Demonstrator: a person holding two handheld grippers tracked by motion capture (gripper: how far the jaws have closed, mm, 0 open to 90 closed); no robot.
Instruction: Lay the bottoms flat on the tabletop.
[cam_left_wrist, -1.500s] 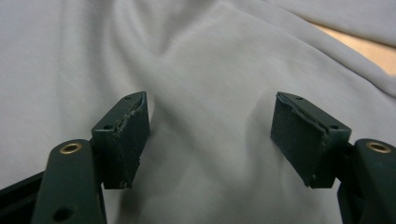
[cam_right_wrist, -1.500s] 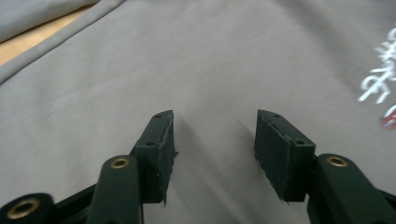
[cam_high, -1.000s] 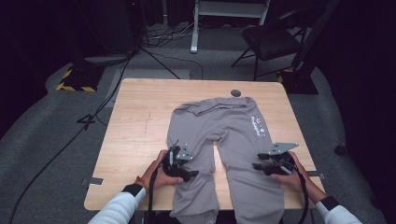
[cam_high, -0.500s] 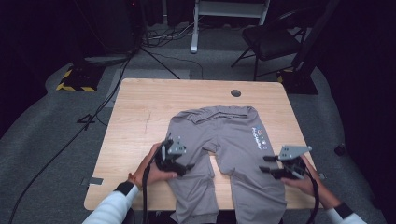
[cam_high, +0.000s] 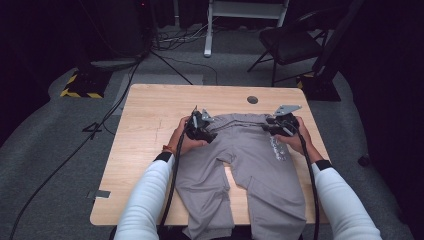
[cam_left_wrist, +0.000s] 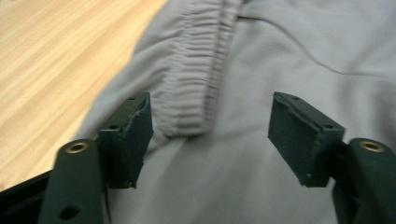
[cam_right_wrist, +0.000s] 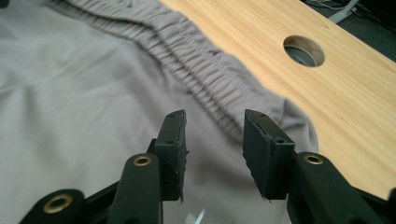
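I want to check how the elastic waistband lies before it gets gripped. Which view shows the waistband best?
The right gripper view: the waistband runs across it, sharp, its gathers plain, beside the bare table. The left gripper view shows a blurred stretch of waistband. The high view shows it small and far, between the two grippers.

Pale print runs down one leg of the grey trousers (cam_high: 250, 165); too small to read.
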